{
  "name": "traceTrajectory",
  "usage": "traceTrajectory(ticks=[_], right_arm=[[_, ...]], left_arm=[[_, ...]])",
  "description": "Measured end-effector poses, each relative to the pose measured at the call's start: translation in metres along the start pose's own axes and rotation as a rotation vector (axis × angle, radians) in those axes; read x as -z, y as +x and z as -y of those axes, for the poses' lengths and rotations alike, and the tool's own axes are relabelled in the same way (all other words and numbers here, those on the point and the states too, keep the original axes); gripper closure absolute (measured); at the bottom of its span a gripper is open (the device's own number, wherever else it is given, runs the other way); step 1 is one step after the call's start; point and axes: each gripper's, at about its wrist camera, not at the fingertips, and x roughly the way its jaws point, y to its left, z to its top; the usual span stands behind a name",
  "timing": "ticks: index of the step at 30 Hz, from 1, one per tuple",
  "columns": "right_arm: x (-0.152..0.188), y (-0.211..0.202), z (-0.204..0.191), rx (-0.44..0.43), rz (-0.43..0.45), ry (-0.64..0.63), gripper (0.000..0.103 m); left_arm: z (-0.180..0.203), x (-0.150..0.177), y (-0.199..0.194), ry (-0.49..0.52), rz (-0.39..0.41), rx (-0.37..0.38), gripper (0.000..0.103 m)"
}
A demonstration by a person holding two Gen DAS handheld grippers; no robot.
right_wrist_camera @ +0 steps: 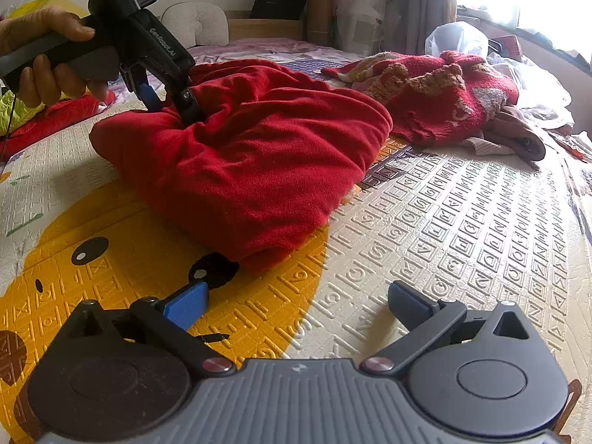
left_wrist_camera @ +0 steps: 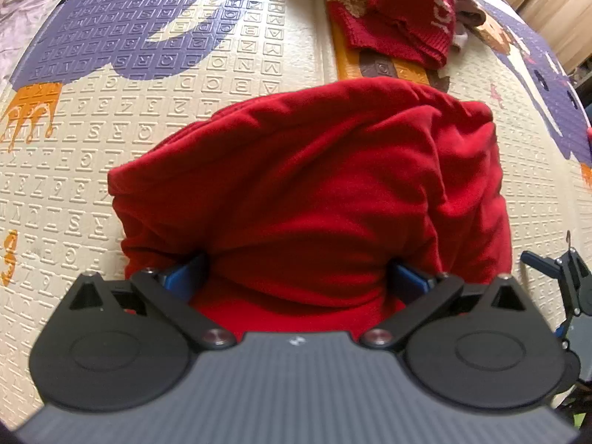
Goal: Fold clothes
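Observation:
A plain red fleece garment (left_wrist_camera: 314, 170) lies bunched on the play mat (left_wrist_camera: 111, 111). My left gripper (left_wrist_camera: 299, 277) is open, its blue pads (left_wrist_camera: 187, 275) spread wide and pressed into the near edge of the cloth, which bulges between them. In the right wrist view the same garment (right_wrist_camera: 259, 148) forms a mound, and the left gripper (right_wrist_camera: 170, 105), held by a hand (right_wrist_camera: 44, 55), digs into its far left side. My right gripper (right_wrist_camera: 296, 301) hovers open over the mat (right_wrist_camera: 462, 222), a little short of the garment, with nothing between its fingers.
A red knitted sweater with a tan pattern (right_wrist_camera: 436, 100) lies crumpled behind the garment, with a brown cloth (right_wrist_camera: 518, 137) beside it. Plastic bags (right_wrist_camera: 455, 37) sit near the window. More red cloth (right_wrist_camera: 55, 118) lies at the far left. The right gripper (left_wrist_camera: 566, 281) shows at the edge.

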Motion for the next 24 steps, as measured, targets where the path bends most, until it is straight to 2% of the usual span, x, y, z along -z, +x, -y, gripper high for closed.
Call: traceTrajectory(ticks=[20,24], right_arm=[[0.002,0.002,-0.003,0.005,0.003,-0.002,0.0],[0.004,0.002,-0.009,0.006,-0.001,-0.004,0.0]], left_arm=[[-0.004,0.001,-0.004,0.003,0.01,0.023,0.0],[-0.007,0.001,-0.016,-0.005,0.027,0.054,0.0]])
